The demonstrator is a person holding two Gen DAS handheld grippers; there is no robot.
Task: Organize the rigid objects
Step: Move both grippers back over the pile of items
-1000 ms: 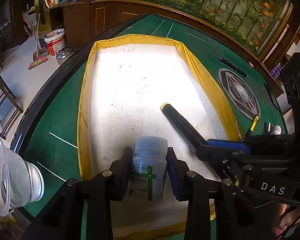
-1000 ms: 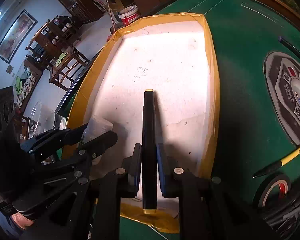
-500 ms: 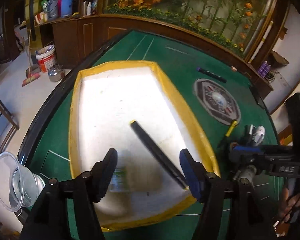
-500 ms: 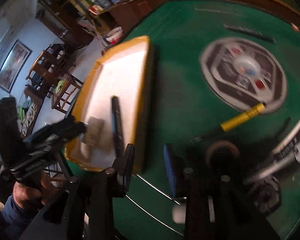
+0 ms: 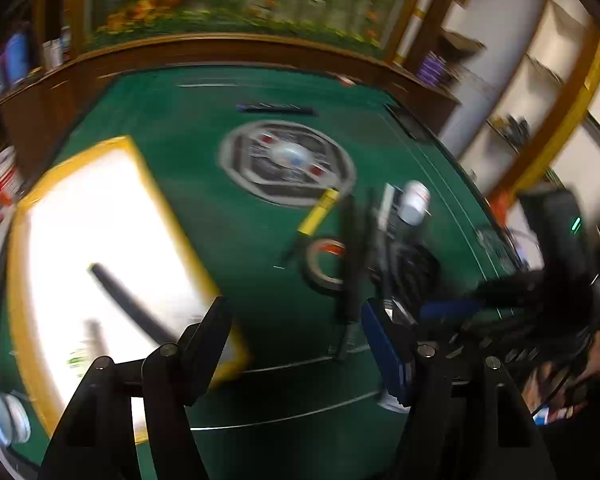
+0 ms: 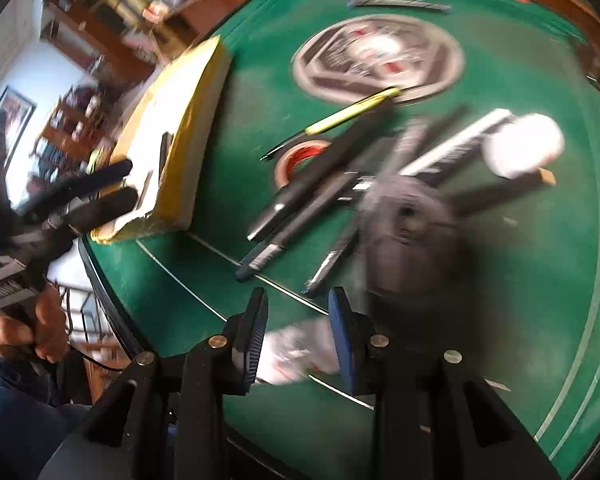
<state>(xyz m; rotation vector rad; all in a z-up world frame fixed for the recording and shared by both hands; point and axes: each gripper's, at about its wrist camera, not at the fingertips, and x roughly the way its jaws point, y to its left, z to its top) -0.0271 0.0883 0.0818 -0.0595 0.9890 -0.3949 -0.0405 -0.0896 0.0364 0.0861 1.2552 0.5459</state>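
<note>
Black jaws of my right gripper (image 6: 298, 336) stand narrowly apart and empty above the green counter (image 6: 204, 292); my left gripper (image 5: 296, 344) gapes wide, also empty. Just past them lies the heap of pens (image 6: 300, 196), a tape roll (image 6: 300, 156) and a white bottle (image 6: 524, 148). Farther left, the tray (image 5: 80, 232) already holds a marker (image 5: 128, 300). Pens are stiff, light and slick, I'd judge: pinch one mid-barrel.
</note>
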